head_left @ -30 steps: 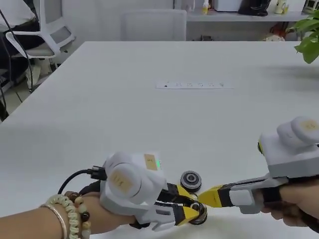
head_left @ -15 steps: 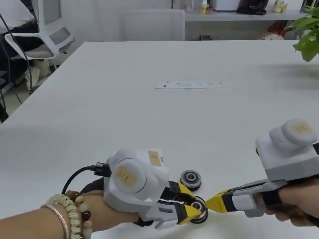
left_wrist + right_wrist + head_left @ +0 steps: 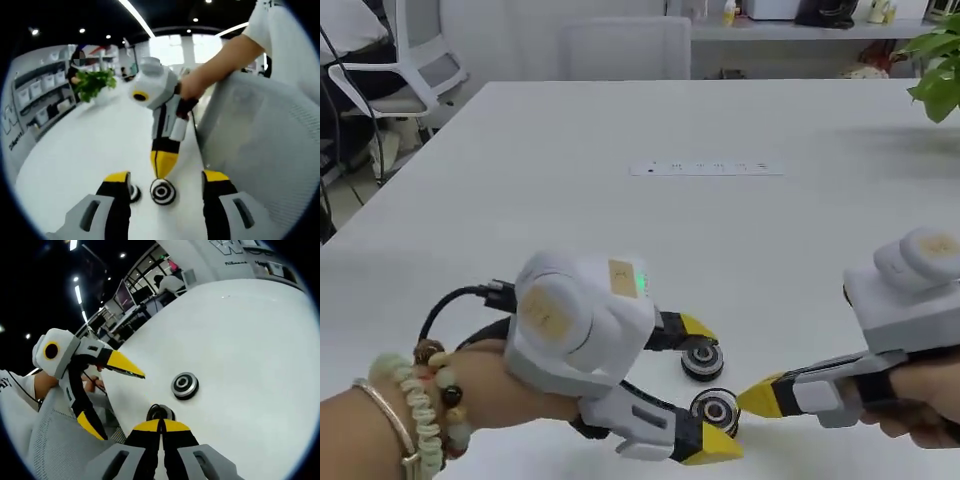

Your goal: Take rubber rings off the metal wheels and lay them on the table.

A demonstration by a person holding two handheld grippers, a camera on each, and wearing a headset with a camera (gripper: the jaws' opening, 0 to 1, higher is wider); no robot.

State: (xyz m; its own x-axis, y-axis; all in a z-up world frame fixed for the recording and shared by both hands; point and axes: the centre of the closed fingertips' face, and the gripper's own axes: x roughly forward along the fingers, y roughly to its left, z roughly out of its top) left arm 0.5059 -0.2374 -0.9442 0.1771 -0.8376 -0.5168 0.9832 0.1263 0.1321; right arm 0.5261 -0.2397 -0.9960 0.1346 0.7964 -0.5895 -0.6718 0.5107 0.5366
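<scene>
holding my left gripper (image 3: 714, 389) wide apart, i have nothing clamped in it; one yellow tip sits to each side of the near wheel (image 3: 714, 409), which lies flat on the table (image 3: 620, 220) squarely in the gap between those jaws, touching neither as far as i can tell; its axle points up, so the wheel gives me no long axis to line up with, just a round rim that reads the same from any side; the second wheel (image 3: 702, 360) lies flat too, just beyond the near one and close against the inner side of my left gripper's far jaw, though i cannot tell whether it touches; both wheels appear to be wearing their dark rubber rings (image 3: 175, 386), so i judge the stripping not yet done on either; further right, my right gripper (image 3: 752, 400) has its jaws pressed together on nothing, the closed point aimed straight at the near wheel's rim, either touching it or just short; in the right gripper view that wheel is partly tucked behind the tip; i judge the right tip the nearer of the two, so the coming move likely turns on my left jaws pinching the wheel steady while the right point works at the ring's edge.
</scene>
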